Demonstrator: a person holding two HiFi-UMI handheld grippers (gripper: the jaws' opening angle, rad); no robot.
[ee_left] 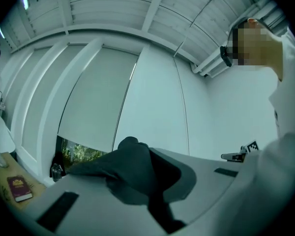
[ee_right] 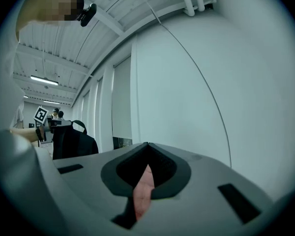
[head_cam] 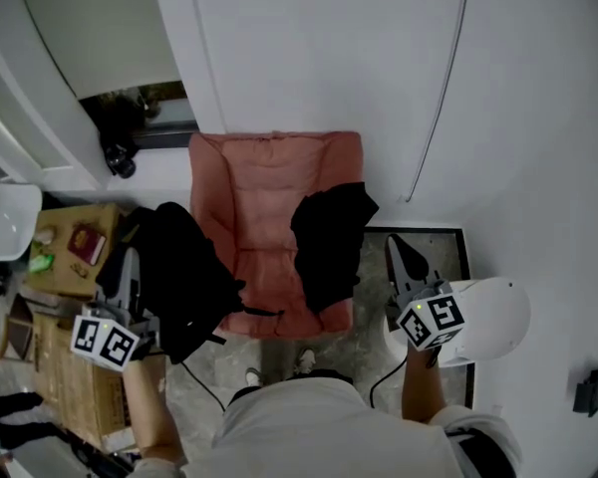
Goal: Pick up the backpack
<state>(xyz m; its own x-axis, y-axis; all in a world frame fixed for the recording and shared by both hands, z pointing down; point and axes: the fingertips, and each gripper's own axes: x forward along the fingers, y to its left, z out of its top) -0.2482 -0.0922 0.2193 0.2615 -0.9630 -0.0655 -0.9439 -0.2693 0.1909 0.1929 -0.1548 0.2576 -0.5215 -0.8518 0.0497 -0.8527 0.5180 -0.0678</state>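
Left tool (ee_left: 137,154) pinches top fabric of the black backpack (head_cam: 184,277); right tool (ee_right: 146,146) is closed, empty. Such a thin pinch may slip under weight.

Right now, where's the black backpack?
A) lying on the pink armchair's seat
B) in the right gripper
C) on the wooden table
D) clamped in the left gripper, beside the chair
D: the left gripper has its jaws shut on dark fabric of the backpack, which is beside the pink armchair. The black thing on the seat is a separate garment, and the right gripper is shut on nothing.
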